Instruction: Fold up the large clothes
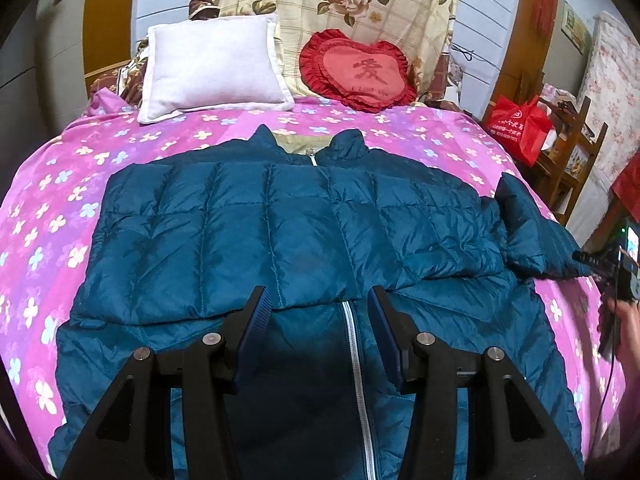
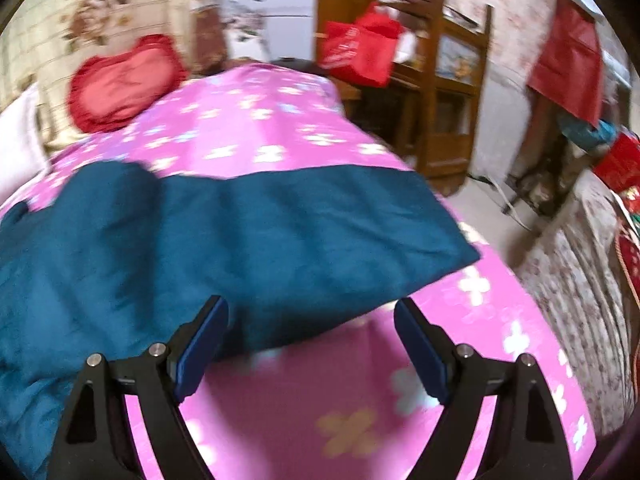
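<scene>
Teal jacket (image 1: 248,224) covers pink bedspread (image 1: 48,184).

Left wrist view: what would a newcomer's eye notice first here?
The big teal puffer jacket spread across the pink flowered bedspread, with one sleeve already folded over its chest. Behind it, near the headboard, a red heart-shaped cushion lies beside a white pillow. The left hand-held gripper hovers open above the silver zipper.

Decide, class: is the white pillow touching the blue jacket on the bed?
Apart. The left wrist view shows a strip of pink bedspread between the white pillow and the jacket.
</scene>
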